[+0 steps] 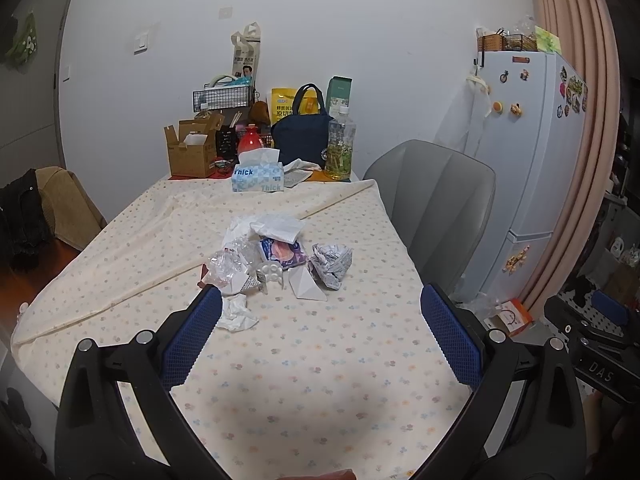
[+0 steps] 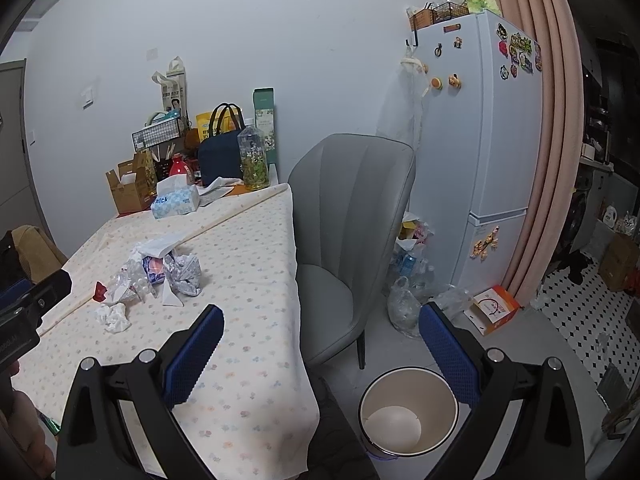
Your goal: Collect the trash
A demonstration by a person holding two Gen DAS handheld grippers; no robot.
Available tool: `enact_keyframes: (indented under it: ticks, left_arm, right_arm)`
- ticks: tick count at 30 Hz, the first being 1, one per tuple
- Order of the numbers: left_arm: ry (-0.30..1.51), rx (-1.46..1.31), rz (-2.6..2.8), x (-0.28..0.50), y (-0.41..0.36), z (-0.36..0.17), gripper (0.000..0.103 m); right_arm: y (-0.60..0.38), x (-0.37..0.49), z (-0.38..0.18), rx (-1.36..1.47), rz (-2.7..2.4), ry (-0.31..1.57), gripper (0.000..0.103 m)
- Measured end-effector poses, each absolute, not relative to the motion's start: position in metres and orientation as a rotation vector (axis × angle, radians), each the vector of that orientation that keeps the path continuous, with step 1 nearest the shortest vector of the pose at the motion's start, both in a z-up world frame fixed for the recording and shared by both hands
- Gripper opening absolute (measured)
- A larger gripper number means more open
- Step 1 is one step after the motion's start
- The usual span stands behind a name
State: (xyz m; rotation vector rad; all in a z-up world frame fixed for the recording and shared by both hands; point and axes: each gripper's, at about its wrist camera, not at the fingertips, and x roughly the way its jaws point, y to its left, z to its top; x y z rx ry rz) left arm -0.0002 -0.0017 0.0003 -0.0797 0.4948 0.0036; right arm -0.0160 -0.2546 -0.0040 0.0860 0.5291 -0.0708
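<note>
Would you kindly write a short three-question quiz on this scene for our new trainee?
1. True or false: the left gripper holds a piece of trash.
2. Where does the bin stand? A) on the table B) on the floor beside the table C) on the chair
3. Fill in: the crumpled tissue lies nearest the left gripper's ____ finger.

Key: 1 false, both grippers are open and empty, as is the right gripper. 2 B. 3 left.
</note>
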Motion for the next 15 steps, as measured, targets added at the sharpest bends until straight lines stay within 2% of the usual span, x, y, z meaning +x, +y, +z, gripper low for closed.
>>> enact_keyframes:
  ticks: [15]
  left_arm:
    - [0.500, -0.082, 0.013, -0.0011, 0.0010, 0.0012, 0.099]
  right_arm:
    - [-0.2522, -0.0132, -0.0078, 0.089, -0.061, 0.537, 0.096]
